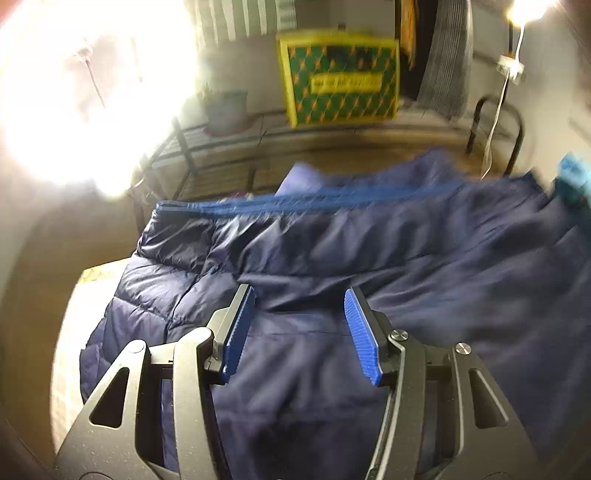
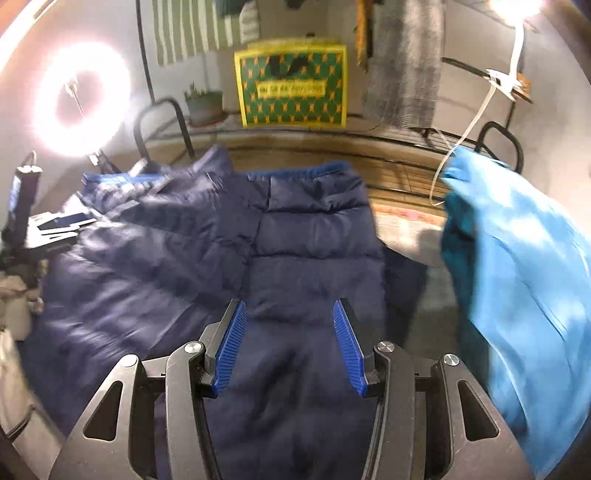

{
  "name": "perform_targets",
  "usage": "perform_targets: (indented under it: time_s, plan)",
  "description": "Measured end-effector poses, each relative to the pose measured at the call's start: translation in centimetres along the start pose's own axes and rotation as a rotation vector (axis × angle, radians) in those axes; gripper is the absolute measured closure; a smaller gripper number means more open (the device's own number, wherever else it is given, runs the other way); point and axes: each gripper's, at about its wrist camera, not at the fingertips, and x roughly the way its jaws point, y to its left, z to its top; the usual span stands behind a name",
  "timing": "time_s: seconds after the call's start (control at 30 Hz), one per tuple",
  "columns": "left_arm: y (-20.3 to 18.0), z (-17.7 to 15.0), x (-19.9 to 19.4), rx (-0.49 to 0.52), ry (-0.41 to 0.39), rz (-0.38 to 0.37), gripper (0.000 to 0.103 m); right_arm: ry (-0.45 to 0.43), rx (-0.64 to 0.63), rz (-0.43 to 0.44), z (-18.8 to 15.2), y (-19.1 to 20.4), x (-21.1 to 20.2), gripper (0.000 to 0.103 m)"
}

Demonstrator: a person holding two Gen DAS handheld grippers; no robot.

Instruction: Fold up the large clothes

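You have one navy quilted puffer jacket [image 2: 303,236] spread flat, with one bright blue ribbed hem band [image 1: 295,203] along its edge; one turquoise smooth-fabric garment [image 2: 517,258] lies at its right; you hold two black metal grippers, the left gripper [image 1: 300,332] and the right gripper [image 2: 288,343], each with two blue ribbed pads [image 1: 240,332]; behind you count one yellow-bordered green patterned bag [image 2: 291,85]; one grey potted plant [image 2: 205,105]; one glowing white ring light [image 2: 83,98]; one grey knitted hanging cloth [image 2: 406,62]; one green-and-white striped hanging cloth [image 2: 192,29].
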Motion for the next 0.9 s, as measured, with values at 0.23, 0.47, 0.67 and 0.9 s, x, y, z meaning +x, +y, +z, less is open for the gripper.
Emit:
perform_targets:
  time_s: [0.23,0.47,0.67,0.9]
  plan:
    - [-5.4,-0.3,-2.4,0.074,-0.031,-0.073,0.049,-0.003,0.207,0.041,-8.3,-0.6,-7.5,0.046]
    - [-7.9,-2.5,1.4,0.141,0.049,-0.037,0.049,0.058,0.569,0.178,-15.0,-3.7,-5.6,0.038]
    - [-7.2,-2.6,1.1,0.112,0.062,-0.068,0.050,0.002,0.694,0.315,-14.3,-3.6,-4.4,0.027]
    - [-6.2,0.1,-1.4,0.015,-0.044,-0.082,0.050,-0.031,0.733,0.255,-13.6,-3.1,-2.6,0.028]
